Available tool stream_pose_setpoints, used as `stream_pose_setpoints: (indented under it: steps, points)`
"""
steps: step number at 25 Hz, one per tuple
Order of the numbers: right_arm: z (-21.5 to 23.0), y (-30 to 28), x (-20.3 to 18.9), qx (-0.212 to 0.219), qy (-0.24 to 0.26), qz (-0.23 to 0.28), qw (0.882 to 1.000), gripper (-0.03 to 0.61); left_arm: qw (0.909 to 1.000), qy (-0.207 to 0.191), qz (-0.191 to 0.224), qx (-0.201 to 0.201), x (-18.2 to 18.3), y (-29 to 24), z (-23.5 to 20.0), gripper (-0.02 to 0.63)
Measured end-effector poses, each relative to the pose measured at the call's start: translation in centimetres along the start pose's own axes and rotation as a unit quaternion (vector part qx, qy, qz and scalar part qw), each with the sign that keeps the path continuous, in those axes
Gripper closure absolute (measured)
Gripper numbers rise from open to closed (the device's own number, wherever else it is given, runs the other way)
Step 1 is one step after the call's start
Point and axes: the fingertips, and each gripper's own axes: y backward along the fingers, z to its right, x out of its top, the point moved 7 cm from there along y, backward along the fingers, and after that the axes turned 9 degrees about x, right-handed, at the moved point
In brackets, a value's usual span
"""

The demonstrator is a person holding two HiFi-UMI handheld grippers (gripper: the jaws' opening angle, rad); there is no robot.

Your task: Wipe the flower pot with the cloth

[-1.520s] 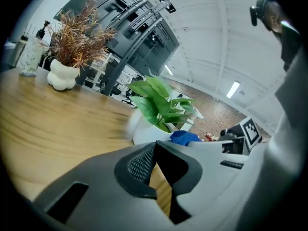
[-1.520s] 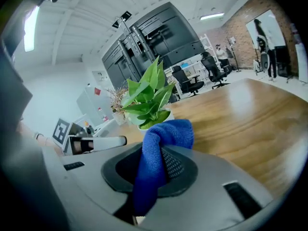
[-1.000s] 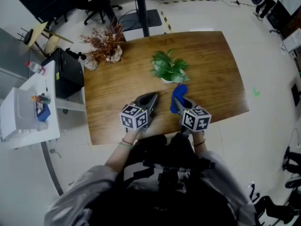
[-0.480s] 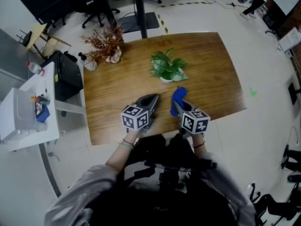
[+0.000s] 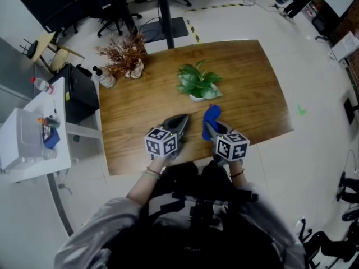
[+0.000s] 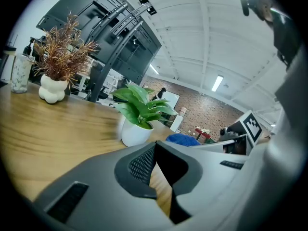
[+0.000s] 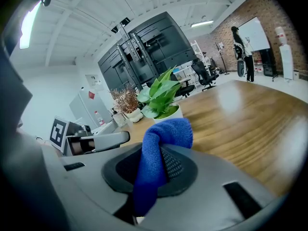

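A green plant in a white flower pot [image 5: 196, 97] stands mid-table; the pot also shows in both gripper views [image 6: 134, 134] [image 7: 171, 113]. My right gripper [image 5: 210, 125] is shut on a blue cloth [image 5: 212, 115], which bunches up between its jaws [image 7: 161, 150]. It hovers just short of the pot, slightly to the pot's right. My left gripper [image 5: 180, 120] sits beside it on the left, short of the pot. Its jaws [image 6: 155, 147] are shut with nothing in them. The cloth [image 6: 183, 139] shows to the right of the pot in the left gripper view.
A dried reddish plant in a lumpy white vase [image 5: 128, 56] and a small bottle [image 5: 106, 78] stand at the wooden table's [image 5: 258, 88] far left corner. A black cabinet [image 5: 77, 87] and a white side table [image 5: 35, 130] sit left of it. Office chairs stand beyond.
Nothing clear: both grippers stay in about the same places near the table's front edge, the right one still holding the cloth. Only the head view has shifted slightly.
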Motion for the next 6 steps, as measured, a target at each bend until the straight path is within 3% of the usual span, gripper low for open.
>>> stream_pose_setpoints:
  steps: [6]
  points:
    - [0.29, -0.25, -0.03, 0.002, 0.000, -0.005, 1.000, 0.525, 1.0000, -0.001, -0.005, 0.003, -0.14, -0.29, -0.14, 0.609]
